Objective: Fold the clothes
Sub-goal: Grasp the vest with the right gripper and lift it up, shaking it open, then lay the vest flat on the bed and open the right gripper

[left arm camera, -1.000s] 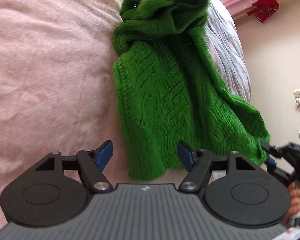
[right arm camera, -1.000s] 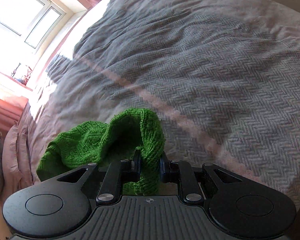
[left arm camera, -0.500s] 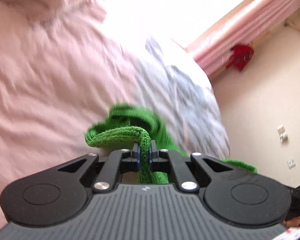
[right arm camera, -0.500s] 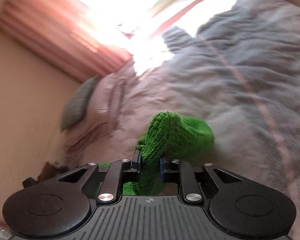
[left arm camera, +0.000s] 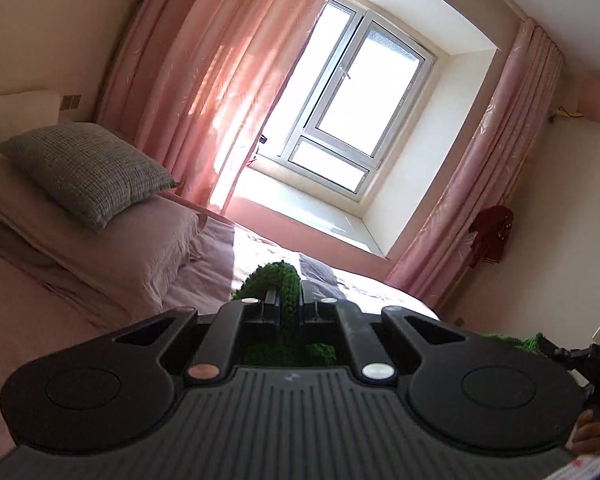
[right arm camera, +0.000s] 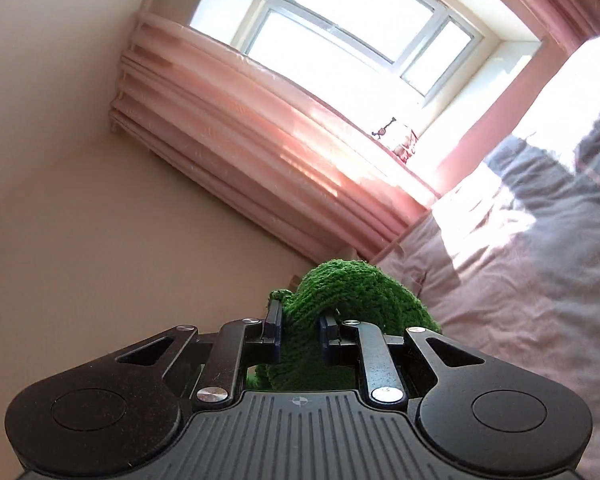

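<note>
A green knitted sweater (left arm camera: 286, 280) is pinched in both grippers and lifted off the bed. My left gripper (left arm camera: 289, 304) is shut on a narrow fold of it, and more green knit shows below the jaws. In the right wrist view my right gripper (right arm camera: 299, 326) is shut on a thick bunch of the sweater (right arm camera: 348, 284), which bulges above and to the right of the fingers. Most of the garment hangs out of sight beneath the grippers. The other gripper (left arm camera: 580, 356) and a hand (left arm camera: 592, 436) show at the lower right of the left wrist view.
The bed (right arm camera: 520, 272) with pink and grey bedding lies ahead. A grey cushion (left arm camera: 84, 168) rests on pink pillows (left arm camera: 112, 240) at the left. Pink curtains (left arm camera: 204, 80) frame a bright window (left arm camera: 356, 92). A red item (left arm camera: 492, 232) hangs on the right wall.
My left gripper went from open above the flat sweater to shut on it. Both grippers rose and tilted up, so the views now face the window instead of the bed.
</note>
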`<state>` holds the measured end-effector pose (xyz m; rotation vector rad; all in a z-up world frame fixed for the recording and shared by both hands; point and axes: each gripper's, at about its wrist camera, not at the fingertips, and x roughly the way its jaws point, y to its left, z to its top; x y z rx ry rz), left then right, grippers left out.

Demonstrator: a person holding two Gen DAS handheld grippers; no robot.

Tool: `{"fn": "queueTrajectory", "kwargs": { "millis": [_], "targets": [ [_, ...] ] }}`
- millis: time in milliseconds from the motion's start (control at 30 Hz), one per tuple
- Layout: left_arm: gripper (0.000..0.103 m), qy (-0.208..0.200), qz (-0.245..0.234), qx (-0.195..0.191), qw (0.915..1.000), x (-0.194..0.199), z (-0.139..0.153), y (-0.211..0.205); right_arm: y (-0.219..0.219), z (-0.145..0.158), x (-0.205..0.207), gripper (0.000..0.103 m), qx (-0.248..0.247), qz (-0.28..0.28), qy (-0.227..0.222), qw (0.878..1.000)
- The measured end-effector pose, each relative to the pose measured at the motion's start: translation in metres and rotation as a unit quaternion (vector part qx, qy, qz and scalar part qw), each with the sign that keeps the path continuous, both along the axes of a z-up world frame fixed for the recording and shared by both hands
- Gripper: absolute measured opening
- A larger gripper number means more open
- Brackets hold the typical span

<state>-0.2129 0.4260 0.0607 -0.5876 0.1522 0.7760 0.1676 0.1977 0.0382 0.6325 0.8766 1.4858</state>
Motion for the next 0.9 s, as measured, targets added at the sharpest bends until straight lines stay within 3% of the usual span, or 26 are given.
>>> {"fn": "queueTrajectory", "kwargs": {
  "millis": [67,167,300,367,433,467,533,567,600,633,700,767,800,900],
  "targets": [
    [0.005,-0.011,0.002,0.014,0.9998,0.0,0.02,0.012,0.009,0.021,-0.008,0.013,0.016,-0.004,-0.024,1.0],
    [0.005,-0.027,0.0,0.066,0.9975,-0.01,0.052,0.006,-0.002,0.046,-0.018,0.013,0.053,0.002,-0.056,0.997],
    [0.005,-0.05,-0.014,0.088,0.9947,-0.043,0.063,-0.022,-0.042,0.046,-0.044,0.013,0.058,0.042,-0.079,0.994],
    [0.006,-0.042,-0.019,0.075,0.9961,-0.065,0.047,-0.042,-0.065,0.026,-0.063,0.014,0.022,0.078,-0.086,0.993],
    [0.006,-0.021,-0.019,0.036,0.9989,-0.089,0.017,-0.064,-0.09,-0.012,-0.084,0.015,-0.056,0.13,-0.086,0.986],
    [0.006,-0.009,-0.02,0.008,0.9997,-0.101,-0.002,-0.074,-0.097,-0.029,-0.093,0.017,-0.102,0.15,-0.085,0.98],
    [0.008,0.033,-0.02,-0.052,0.9979,-0.125,-0.046,-0.095,-0.113,-0.076,-0.116,0.029,-0.223,0.205,-0.071,0.95],
    [0.012,0.061,-0.014,-0.083,0.9946,-0.137,-0.07,-0.106,-0.118,-0.097,-0.123,0.043,-0.283,0.217,-0.063,0.932],
    [0.014,0.103,0.001,-0.112,0.9883,-0.149,-0.093,-0.113,-0.123,-0.117,-0.13,0.048,-0.339,0.208,-0.062,0.915],
    [0.014,0.148,0.024,-0.133,0.9796,-0.161,-0.112,-0.122,-0.13,-0.141,-0.133,0.051,-0.392,0.191,-0.063,0.898],
    [0.014,0.232,0.048,-0.172,0.9562,-0.178,-0.143,-0.132,-0.128,-0.167,-0.139,0.051,-0.45,0.184,-0.071,0.871],
    [0.014,0.286,0.063,-0.193,0.9365,-0.189,-0.161,-0.136,-0.118,-0.178,-0.142,0.051,-0.457,0.182,-0.084,0.866],
    [0.014,0.296,0.071,-0.199,0.9317,-0.196,-0.168,-0.14,-0.112,-0.18,-0.144,0.051,-0.457,0.175,-0.093,0.867],
    [0.022,0.285,0.089,-0.2,0.9333,-0.201,-0.168,-0.15,-0.099,-0.187,-0.152,0.051,-0.446,0.166,-0.107,0.873]
  ]
}}
